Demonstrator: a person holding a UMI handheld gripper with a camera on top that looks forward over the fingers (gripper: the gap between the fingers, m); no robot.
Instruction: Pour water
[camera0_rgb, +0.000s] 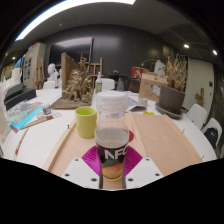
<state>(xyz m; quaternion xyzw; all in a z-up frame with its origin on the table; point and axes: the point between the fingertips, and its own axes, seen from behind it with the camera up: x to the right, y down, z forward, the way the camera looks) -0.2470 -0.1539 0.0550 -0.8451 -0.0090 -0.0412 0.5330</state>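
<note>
**Jar held at the fingers, cup beyond on the table**

Nearest: gripper (112, 172), its white fingers (84, 172) showing low on both sides with magenta pads on the inner faces. Both fingers are pressing on a clear jar (112, 135) and gripping it upright between them. The jar is carrying a white lid and a brown liquid filling its lower part; a magenta label with dark lettering is sitting behind its base.

Just beyond, to the left of the jar: a yellow-green cup (87, 121) is standing upright on the wooden table (165, 140), near the jar but apart from it.

Farther left: a blue-and-white flat item (27, 116) is lying on the table's edge.

Far: a wooden model (77, 80) is standing at the left, a potted dried plant (174, 88) at the right.
</note>
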